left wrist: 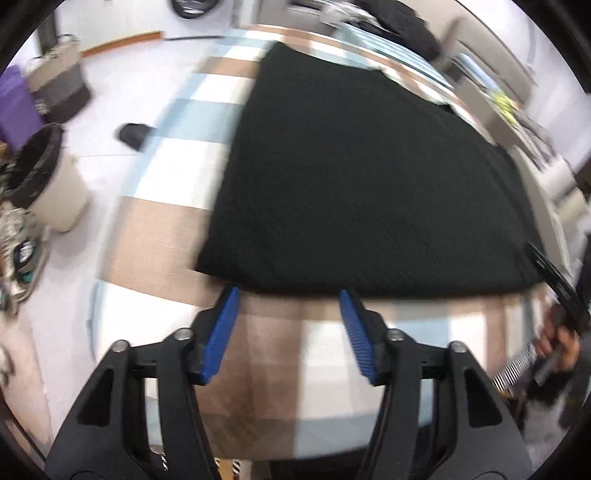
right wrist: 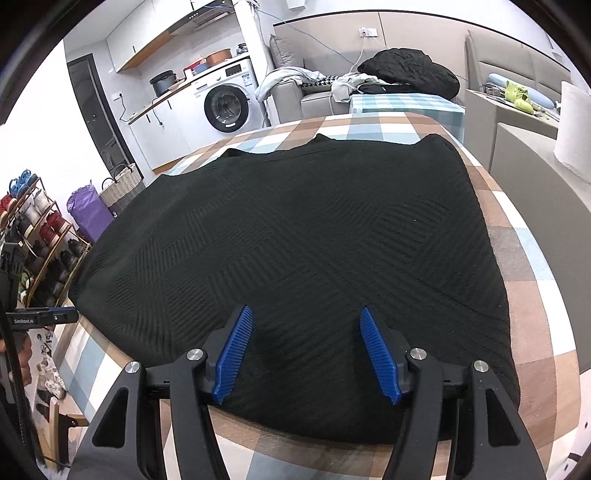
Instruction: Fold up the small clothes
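Domestic room, white walls and pale floor, evenly lit.
Landmark: washing machine, white, front-loading, under a wooden-edged counter bearing a dark pot. Left of it, a dark door. Further left and nearer, a woven basket, purple bag and shoe rack. Right of it, a grey sofa piled with items; wall socket above.

A washing machine is seen beyond the checked tablecloth, with a shoe rack and 1 purple bag nearby.
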`<state>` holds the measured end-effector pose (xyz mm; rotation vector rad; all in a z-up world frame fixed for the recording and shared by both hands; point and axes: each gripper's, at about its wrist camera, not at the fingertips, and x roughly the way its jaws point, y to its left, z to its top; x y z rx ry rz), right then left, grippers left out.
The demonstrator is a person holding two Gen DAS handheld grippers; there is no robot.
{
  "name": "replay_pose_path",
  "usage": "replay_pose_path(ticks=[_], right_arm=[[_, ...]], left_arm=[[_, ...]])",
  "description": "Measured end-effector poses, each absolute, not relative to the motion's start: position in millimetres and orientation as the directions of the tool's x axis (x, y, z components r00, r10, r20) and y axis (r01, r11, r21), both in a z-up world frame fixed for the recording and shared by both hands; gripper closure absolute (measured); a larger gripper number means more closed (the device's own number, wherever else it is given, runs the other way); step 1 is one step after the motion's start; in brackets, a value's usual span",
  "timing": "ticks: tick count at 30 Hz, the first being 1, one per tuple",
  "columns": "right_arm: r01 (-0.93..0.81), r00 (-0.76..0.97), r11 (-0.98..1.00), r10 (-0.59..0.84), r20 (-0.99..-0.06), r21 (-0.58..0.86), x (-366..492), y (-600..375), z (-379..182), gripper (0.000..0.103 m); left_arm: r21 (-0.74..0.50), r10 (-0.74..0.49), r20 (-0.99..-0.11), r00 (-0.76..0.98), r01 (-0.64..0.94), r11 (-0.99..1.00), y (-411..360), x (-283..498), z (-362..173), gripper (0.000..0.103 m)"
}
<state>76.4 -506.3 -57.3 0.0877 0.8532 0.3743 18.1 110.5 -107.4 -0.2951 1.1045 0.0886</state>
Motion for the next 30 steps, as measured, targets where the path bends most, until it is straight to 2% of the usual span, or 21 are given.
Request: replay_pose_path(ticks=[3, 10, 12, 16, 17, 20, 25, 30], right_arm=[[-0.287, 0.595, 0.930, 0.362, -0.718, 0.230, 76, -506, -58, 0.040], [-0.292, 0.591, 0.927, 0.369, -0.718, 0.236, 76, -503, -58, 0.040], [-0.299, 0.589, 0.925, 0.372, -0.718, 0.234, 77, -501, -57, 0.040], [-0.302, 0.587, 0.924, 0.373, -0.718, 0.234, 77, -499, -57, 0.040], [-0.300, 0.587, 0.925, 0.371, -0.720, 0.233, 78, -499, -57, 0.040], [-0.296, 0.590, 0.927, 0.367, -0.720, 0.230, 77, -499, -54, 0.040], [-0.275, 0.601, 0.934, 0.351, -0.718, 0.227, 77, -506, -51, 0.040], [-0.263, 0.598, 0.937, 0.347, -0.723, 0.232, 79, -507, -51, 0.040]], left_arm=[[-0.213, -0.062, -0.859, 0.509, -0.244, 0.946, 112, 15, -107, 0.039], [-0.317, -0.029, -0.753, 0.658, -0.324, 0.892, 109, 26, -111, 0.039], [-0.332, -0.023, -0.740, 0.673, -0.335, 0.882, 106, 35, -111, 0.048], [-0.349, -0.031, -0.732, 0.680, -0.336, 0.875, 102, 64, -116, 0.083], [-0.349, -0.029, -0.727, 0.686, -0.333, 0.876, 100, 65, -114, 0.086], [-0.327, -0.006, -0.693, 0.721, -0.307, 0.894, 98, 61, -105, 0.088], [-0.269, 0.043, -0.702, 0.711, -0.320, 0.909, 100, 40, -100, 0.088], [-0.217, 0.078, -0.675, 0.734, -0.299, 0.929, 86, 36, -81, 0.089]])
